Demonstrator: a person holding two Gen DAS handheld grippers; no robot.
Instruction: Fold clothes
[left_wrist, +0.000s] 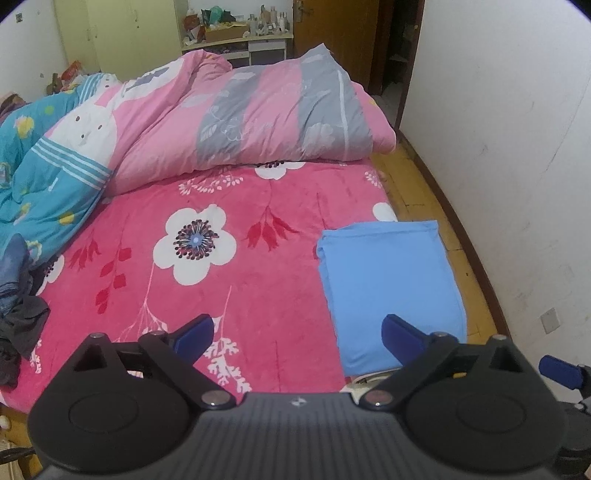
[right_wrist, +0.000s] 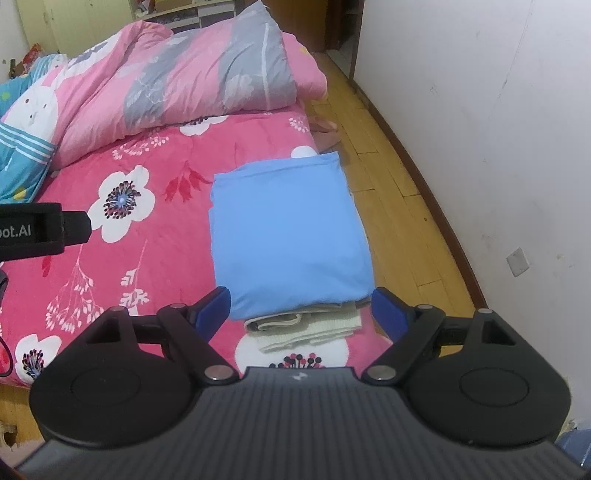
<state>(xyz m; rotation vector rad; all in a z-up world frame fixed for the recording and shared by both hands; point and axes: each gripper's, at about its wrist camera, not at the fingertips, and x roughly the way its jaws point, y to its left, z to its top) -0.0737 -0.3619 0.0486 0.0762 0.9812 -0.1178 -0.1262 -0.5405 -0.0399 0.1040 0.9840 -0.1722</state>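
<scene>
Both grippers hover empty with fingers spread wide: left gripper (left_wrist: 297, 338) over the pink floral blanket (left_wrist: 221, 266), right gripper (right_wrist: 301, 314) just before the folded blue garment (right_wrist: 284, 236), which lies atop cream cloth (right_wrist: 310, 325) at the bed's near right edge

The left gripper (left_wrist: 297, 338) hangs in the air with its jaws spread wide and nothing between its blue fingertips (left_wrist: 194, 338). The right gripper (right_wrist: 301, 312) is likewise wide apart and empty, its blue fingertips (right_wrist: 388, 314) angled forward and down. The two sit side by side: one right fingertip (left_wrist: 559, 371) shows at the right edge of the left wrist view, and the left gripper's black body (right_wrist: 40, 230) juts in at the left edge of the right wrist view.
</scene>
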